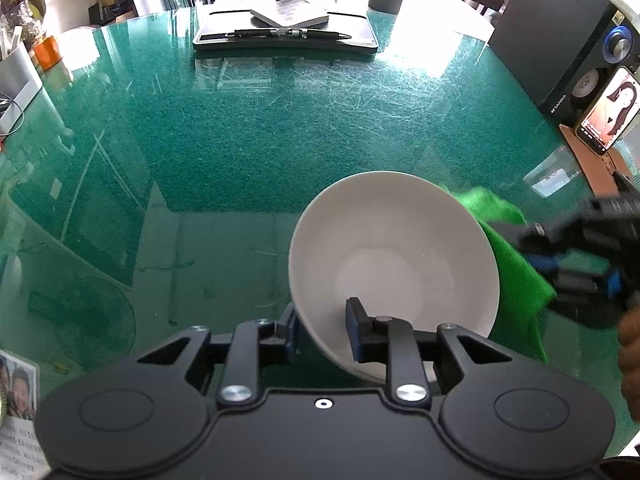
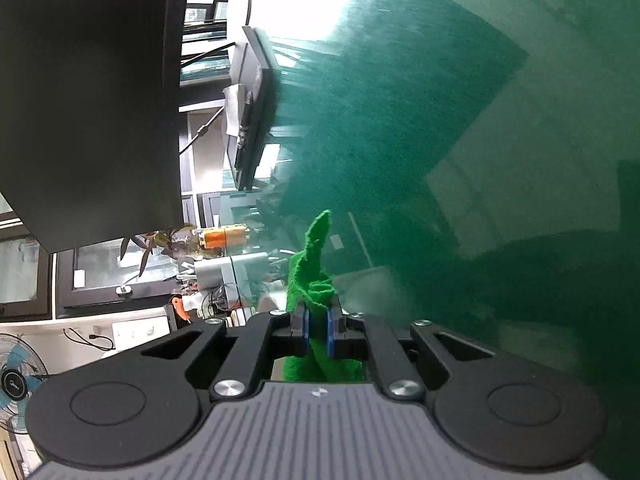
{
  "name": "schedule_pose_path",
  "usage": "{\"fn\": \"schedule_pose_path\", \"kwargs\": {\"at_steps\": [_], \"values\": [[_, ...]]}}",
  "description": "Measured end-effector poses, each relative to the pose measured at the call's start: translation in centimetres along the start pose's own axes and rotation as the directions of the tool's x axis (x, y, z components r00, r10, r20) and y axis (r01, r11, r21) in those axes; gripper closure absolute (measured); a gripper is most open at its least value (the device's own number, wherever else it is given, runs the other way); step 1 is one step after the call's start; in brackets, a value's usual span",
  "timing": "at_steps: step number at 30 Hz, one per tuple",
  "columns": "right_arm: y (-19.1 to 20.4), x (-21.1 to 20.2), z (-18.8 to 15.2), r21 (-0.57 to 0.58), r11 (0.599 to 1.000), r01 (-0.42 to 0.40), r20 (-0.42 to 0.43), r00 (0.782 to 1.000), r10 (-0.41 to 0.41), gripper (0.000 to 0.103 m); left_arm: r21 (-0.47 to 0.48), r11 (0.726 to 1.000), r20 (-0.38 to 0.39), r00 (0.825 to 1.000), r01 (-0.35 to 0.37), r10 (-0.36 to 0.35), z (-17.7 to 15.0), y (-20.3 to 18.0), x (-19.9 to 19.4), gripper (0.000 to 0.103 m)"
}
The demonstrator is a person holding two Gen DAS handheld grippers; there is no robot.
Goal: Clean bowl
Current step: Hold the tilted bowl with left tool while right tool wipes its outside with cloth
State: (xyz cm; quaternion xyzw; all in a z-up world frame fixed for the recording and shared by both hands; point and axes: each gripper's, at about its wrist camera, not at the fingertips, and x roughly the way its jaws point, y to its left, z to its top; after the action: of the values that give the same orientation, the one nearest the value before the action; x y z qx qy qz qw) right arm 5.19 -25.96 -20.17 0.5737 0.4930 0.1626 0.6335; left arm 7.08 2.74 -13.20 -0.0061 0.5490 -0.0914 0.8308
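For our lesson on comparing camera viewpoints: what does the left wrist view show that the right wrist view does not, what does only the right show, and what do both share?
Only the left wrist view shows the white bowl, tilted, its rim clamped by the left gripper, plus a phone and a speaker at the right.

Only the right wrist view shows the right gripper from behind, its fingers shut on the green cloth, and a fan at the lower left.

Both show the green cloth, the green glass table and an orange pot.

Your scratched green glass-topped bench (image 1: 256,128) carries a monitor stand (image 1: 286,40) with a pen (image 1: 288,33), a speaker (image 1: 568,52) and a propped phone (image 1: 610,110).
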Motion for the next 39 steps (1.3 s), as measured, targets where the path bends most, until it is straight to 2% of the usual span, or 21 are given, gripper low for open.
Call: {"fn": "schedule_pose_path", "kwargs": {"at_steps": [7, 12, 17, 31, 34, 39], "values": [[-1.2, 0.0, -1.9, 0.032, 0.999, 0.032, -0.072, 0.997, -0.029, 0.094, 0.016, 1.000, 0.001, 1.000, -0.001, 0.001, 0.0, 0.0, 0.0, 0.078], [-0.4, 0.2, -0.5, 0.014, 0.999, 0.050, -0.028, 0.998, -0.050, 0.094, 0.024, 1.000, 0.002, 1.000, 0.000, 0.000, 0.0, -0.1, 0.0, 0.077], [1.4, 0.6, 1.1, -0.022, 1.000, 0.010, 0.014, 1.000, -0.010, 0.094, 0.025, 1.000, 0.004, 1.000, 0.001, -0.001, 0.0, -0.2, -0.1, 0.077], [-0.2, 0.0, -1.5, 0.003, 0.996, 0.088, -0.066, 0.994, -0.087, 0.093, 0.044, 0.999, 0.008, 1.000, 0.000, -0.001, -0.1, -0.3, -0.1, 0.076], [0.4, 0.1, -0.7, -0.013, 0.994, 0.107, -0.038, 0.994, -0.107, 0.093, 0.044, 0.999, 0.008, 1.000, 0.001, -0.002, -0.1, -0.3, -0.1, 0.076], [2.1, 0.4, 1.1, -0.035, 0.998, 0.056, 0.011, 0.998, -0.055, 0.093, 0.043, 0.999, 0.009, 1.000, 0.002, -0.003, -0.2, -0.3, -0.2, 0.076]]}}
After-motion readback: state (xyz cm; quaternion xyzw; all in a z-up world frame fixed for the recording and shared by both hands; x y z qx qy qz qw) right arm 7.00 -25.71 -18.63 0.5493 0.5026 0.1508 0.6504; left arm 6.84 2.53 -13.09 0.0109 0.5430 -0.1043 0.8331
